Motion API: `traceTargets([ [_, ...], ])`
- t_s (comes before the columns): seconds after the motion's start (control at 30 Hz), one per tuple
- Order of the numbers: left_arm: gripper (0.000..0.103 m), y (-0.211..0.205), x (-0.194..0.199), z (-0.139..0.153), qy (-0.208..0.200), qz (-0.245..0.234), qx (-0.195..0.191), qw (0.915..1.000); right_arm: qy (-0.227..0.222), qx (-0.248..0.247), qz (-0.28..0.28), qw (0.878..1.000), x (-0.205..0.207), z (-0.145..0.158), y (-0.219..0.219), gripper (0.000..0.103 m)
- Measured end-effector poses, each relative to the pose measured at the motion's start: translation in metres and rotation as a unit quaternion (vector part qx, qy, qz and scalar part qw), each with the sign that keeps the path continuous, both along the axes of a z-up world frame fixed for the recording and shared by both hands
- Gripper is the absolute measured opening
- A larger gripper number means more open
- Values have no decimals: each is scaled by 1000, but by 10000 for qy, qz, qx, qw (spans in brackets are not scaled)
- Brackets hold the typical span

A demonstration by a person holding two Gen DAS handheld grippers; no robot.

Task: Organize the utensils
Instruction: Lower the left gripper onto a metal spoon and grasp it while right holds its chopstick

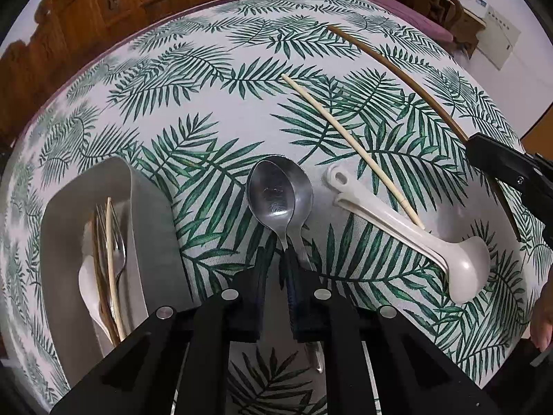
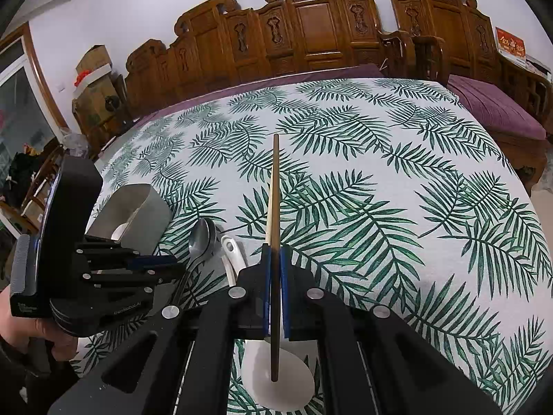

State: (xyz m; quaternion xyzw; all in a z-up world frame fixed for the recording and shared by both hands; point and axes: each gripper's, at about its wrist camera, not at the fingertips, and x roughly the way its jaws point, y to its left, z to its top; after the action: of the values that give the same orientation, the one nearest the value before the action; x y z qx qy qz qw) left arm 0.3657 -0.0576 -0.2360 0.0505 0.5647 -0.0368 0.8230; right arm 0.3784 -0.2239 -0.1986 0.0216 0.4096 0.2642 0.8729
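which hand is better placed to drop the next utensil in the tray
Left. Its claw is shut on a metal spoon's handle right beside the tray. The right claw grips a brown chopstick farther away, with the left claw between it and the tray.

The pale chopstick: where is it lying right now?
In the left wrist view the pale chopstick lies loose on the leaf-print tablecloth, right of the metal spoons, its near end resting across the white spoon handles.

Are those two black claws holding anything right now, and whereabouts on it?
Left gripper pinches the metal spoons' handles, near the bowls. Right gripper clamps the brown chopstick nearer one end.
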Motion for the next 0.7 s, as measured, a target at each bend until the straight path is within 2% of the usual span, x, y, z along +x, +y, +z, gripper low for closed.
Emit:
traceTargets([
  [0.2, 10, 0, 2, -3, 207, 76, -286, 9993, 2, -14, 13, 10000, -1, 0, 0, 6],
  [0.5, 13, -5, -2, -4, 113, -52, -131, 9998, -5, -14, 35, 10000, -1, 0, 2, 6],
  [0.63, 3, -6, -1, -4, 61, -153, -180, 9997, 5, -3, 24, 10000, -1, 0, 1, 6],
  [0.7, 2, -7, -1, -4, 37, -182, -131, 9997, 8, -10, 27, 10000, -1, 1, 1, 6],
])
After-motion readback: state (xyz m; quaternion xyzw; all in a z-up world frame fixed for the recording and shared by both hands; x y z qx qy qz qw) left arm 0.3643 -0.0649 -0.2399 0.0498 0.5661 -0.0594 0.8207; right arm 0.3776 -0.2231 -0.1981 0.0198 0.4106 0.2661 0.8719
